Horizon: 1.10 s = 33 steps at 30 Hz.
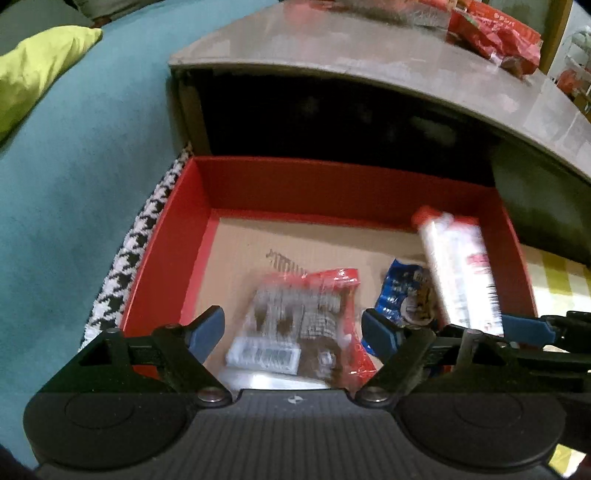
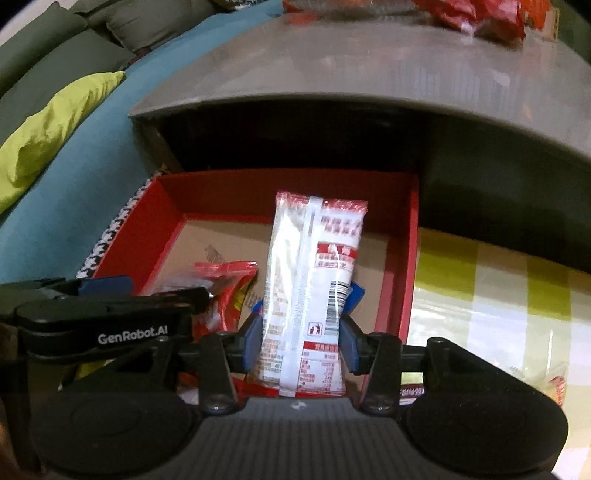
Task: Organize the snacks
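Observation:
A red box (image 1: 258,181) with a cardboard floor sits under the table edge; it also shows in the right wrist view (image 2: 288,192). My left gripper (image 1: 291,326) is open above a red-and-clear snack packet (image 1: 299,325) lying in the box. A blue snack packet (image 1: 402,291) lies beside it. My right gripper (image 2: 299,343) is shut on a white-and-red snack packet (image 2: 314,280), held upright over the box. That packet also shows in the left wrist view (image 1: 458,269) at the box's right side.
A grey table top (image 1: 369,48) overhangs the box, with red snack bags (image 1: 495,33) on it. A teal sofa (image 1: 74,166) with a lime cushion (image 1: 40,70) is on the left. A houndstooth cloth (image 1: 129,254) lies left of the box, a yellow-checked cloth (image 2: 498,295) to its right.

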Each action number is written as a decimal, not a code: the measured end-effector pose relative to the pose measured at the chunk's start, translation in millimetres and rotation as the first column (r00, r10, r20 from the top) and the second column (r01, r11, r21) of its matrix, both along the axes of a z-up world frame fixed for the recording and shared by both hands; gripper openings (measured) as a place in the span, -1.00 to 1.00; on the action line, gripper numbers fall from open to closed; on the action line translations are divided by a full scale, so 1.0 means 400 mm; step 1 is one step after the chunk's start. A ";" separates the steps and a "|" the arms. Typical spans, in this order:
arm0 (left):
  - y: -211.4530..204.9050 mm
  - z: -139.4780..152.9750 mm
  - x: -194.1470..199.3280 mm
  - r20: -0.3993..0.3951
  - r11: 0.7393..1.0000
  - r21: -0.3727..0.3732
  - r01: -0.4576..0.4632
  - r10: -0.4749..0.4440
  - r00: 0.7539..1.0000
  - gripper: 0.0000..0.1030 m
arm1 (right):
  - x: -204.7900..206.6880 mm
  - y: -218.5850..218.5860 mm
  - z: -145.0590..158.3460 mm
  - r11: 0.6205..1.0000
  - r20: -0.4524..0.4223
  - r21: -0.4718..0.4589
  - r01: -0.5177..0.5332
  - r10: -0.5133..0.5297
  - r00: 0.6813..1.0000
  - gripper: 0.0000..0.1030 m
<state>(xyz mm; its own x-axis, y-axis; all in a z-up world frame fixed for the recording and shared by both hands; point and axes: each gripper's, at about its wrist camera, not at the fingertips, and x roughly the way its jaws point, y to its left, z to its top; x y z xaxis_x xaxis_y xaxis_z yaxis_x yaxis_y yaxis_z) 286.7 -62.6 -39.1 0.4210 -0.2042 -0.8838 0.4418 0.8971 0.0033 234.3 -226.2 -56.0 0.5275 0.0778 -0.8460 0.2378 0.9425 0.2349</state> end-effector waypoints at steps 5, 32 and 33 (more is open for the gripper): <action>-0.005 0.004 -0.008 0.005 1.000 0.004 0.008 -0.008 1.000 0.70 | -0.001 -0.002 -0.008 1.000 -0.003 -0.027 0.010 -0.010 1.000 0.09; 0.120 -0.007 -0.170 -0.160 0.998 -0.044 -0.054 0.047 0.986 0.81 | -0.185 0.059 0.118 0.998 0.064 -0.049 -0.035 0.038 0.997 0.11; 0.121 -0.022 -0.168 -0.175 0.997 -0.036 -0.063 0.056 0.983 0.81 | -0.193 0.060 0.115 0.998 0.056 -0.045 -0.036 0.039 0.998 0.11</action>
<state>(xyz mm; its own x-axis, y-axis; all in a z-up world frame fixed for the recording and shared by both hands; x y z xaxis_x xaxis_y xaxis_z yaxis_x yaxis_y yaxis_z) 219.6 -14.2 -48.0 0.2747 -0.2213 -0.9357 0.3781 0.9196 -0.1065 157.1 -202.3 -10.1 0.5720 0.0623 -0.8179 0.1894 0.9601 0.2056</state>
